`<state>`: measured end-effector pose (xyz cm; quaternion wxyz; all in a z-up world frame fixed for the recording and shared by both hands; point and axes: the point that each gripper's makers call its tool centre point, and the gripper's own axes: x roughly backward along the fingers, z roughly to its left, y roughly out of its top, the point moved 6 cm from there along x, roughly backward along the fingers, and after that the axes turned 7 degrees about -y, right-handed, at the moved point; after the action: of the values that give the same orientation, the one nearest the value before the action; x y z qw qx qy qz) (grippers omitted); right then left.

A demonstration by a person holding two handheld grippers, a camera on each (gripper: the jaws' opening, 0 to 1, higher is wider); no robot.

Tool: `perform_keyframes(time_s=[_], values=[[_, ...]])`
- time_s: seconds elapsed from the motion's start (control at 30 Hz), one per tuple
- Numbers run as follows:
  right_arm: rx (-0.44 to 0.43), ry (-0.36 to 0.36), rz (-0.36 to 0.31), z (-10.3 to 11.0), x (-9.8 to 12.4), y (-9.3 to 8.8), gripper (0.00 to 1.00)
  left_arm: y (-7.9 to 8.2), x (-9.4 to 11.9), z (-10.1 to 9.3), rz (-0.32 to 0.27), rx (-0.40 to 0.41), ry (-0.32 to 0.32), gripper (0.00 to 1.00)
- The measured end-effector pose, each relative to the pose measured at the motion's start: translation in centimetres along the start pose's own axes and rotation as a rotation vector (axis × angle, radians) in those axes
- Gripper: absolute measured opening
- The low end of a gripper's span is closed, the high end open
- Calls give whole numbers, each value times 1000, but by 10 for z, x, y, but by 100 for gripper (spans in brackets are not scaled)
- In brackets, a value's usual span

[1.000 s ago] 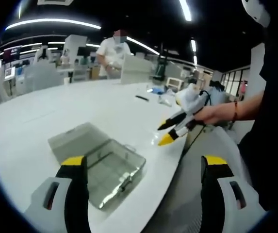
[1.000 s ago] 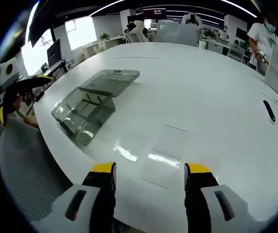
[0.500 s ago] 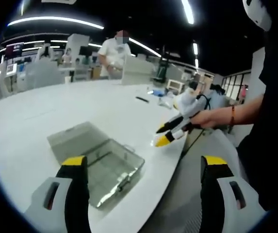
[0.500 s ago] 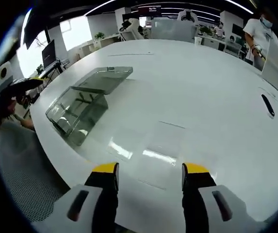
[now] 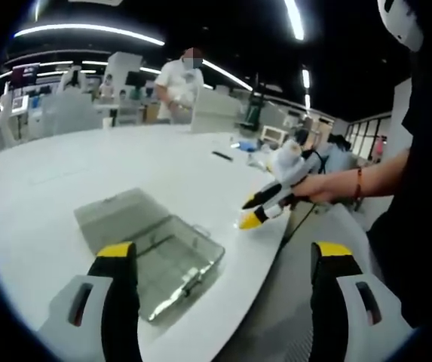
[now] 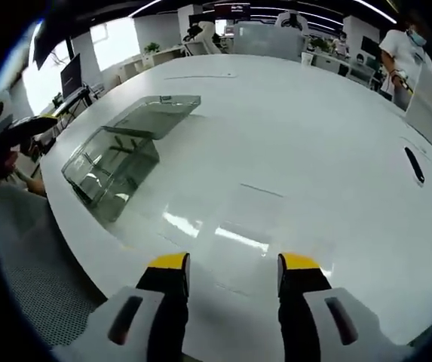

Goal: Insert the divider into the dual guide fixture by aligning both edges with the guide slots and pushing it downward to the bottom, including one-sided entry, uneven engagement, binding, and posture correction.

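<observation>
Clear divider [image 6: 234,226] flat on the white counter [image 6: 314,136], just beyond the right gripper [image 6: 227,271], jaws spread and empty. Clear fixture [image 6: 114,154] farther left, lid open. Left gripper [image 5: 223,260] also spread, holding nothing, near the fixture. Probably light, stiff, slick and scratch-prone; hard to lift from flat. Best taken by the near edge, slid over the counter's rim first.
</observation>
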<state>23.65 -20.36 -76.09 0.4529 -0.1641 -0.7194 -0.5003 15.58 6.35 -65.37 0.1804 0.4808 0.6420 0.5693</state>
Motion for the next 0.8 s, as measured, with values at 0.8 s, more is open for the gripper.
perform_keyframes(time_s=[0.8], values=[[8, -58, 39, -1, -7, -2, 36, -5, -4, -7, -13, 23, -12, 93]])
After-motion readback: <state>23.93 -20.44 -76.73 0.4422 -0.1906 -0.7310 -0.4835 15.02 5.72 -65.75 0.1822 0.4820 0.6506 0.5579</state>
